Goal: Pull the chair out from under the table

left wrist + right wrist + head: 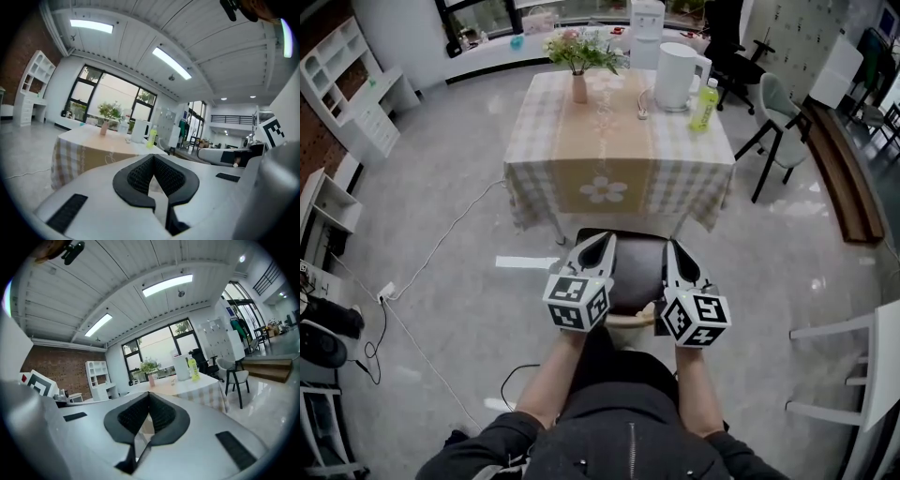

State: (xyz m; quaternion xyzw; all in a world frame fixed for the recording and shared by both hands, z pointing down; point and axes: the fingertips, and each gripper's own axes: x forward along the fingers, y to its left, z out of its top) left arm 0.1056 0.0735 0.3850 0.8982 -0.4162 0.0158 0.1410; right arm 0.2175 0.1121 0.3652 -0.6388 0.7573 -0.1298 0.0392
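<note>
The chair (635, 270) has a dark seat and a pale wooden rail; it stands at the near side of the table (534, 141), its far edge at the cloth's hem. The table wears a checked cloth with a beige runner. My left gripper (605, 238) and right gripper (670, 246) hover side by side over the chair, pointing level at the table. Both are shut with nothing between the jaws. The left gripper view shows the shut left gripper (153, 157) facing the table (79, 152). The right gripper view shows the shut right gripper (149, 394) facing the table (199, 383).
On the table stand a vase of flowers (579, 82), a white jug (675, 75) and a yellow-green bottle (705, 103). A grey chair (783, 122) stands at the right, a white chair (862, 375) near right. A cable (441, 246) crosses the floor left, by white shelves (356, 94).
</note>
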